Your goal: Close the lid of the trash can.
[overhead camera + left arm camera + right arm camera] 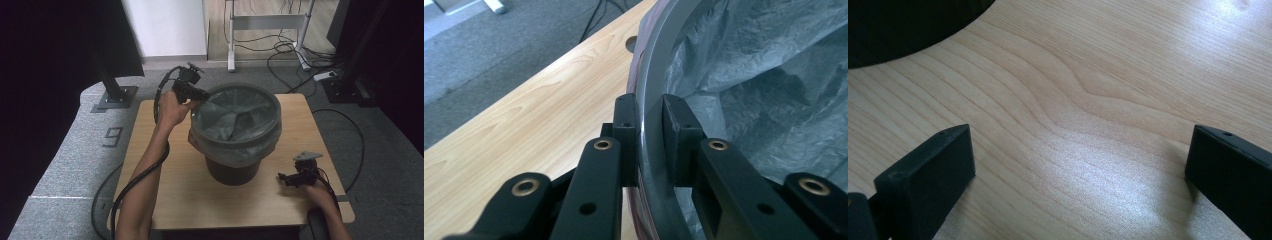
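So, biggest first: table [180,200] fills the centre of the high view, light wood, w/ the bin [234,172] standing mid-frame on it. Dark bin, grey ring [272,112] on top, grey bag [235,125] inside; bag's edge hangs out under the ring on the near side, so it looks tucked and pinned already.

Your left gripper [199,94] sits at the ring's upper-left edge in the high view. In the left gripper view the jaws are clamped on the ring [651,150], one pad outside, one inside, bag [769,90] crumpled to the right of frame, table [524,130] to the left.

Your right gripper [286,180] is lower right of the high view, on or just over the table, well apart from the bin. Right gripper view: jaws wide apart, nothing between them but bare wood [1088,125]; dark bin base [903,25] in the upper-left corner.

Progress, my guess: bag is in, ring is on or nearly so. Left to do, prob. seat or lift the ring at that edge; can't tell which way you're going. Right side idle, free to steady the bin.
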Action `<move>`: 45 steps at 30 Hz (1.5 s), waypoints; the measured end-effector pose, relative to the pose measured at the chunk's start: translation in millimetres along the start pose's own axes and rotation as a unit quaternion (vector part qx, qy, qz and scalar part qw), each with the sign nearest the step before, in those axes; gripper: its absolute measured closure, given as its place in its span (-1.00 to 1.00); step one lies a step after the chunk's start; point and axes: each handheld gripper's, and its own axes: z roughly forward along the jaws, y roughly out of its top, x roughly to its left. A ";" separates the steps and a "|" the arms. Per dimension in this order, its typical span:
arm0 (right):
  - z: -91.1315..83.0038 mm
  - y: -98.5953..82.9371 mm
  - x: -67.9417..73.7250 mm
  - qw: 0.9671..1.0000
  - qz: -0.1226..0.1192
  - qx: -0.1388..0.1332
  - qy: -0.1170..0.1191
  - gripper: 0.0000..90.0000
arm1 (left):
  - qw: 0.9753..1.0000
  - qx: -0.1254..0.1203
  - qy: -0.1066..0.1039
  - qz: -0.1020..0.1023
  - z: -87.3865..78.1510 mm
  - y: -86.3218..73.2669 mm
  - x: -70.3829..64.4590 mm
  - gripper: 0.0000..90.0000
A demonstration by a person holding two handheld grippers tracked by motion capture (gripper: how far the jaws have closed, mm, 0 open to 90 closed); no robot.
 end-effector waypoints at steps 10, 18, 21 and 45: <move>0.0 0.0 0.0 1.000 0.000 0.000 0.000 -1.00 | 0.999 0.017 0.028 0.025 2.0 1.9 -7.6 0.72; 0.0 0.0 0.0 1.000 0.000 0.000 0.000 -1.00 | 1.000 0.000 -0.006 0.026 3.4 -2.5 1.8 0.66; 0.0 0.0 -0.1 1.000 0.000 0.000 0.000 -1.00 | 1.000 -0.008 -0.006 0.017 3.2 -3.0 5.7 0.32; 0.0 0.0 0.0 1.000 0.000 0.000 0.000 -1.00 | 0.993 -0.092 -0.070 0.028 -37.2 -33.1 25.7 -1.00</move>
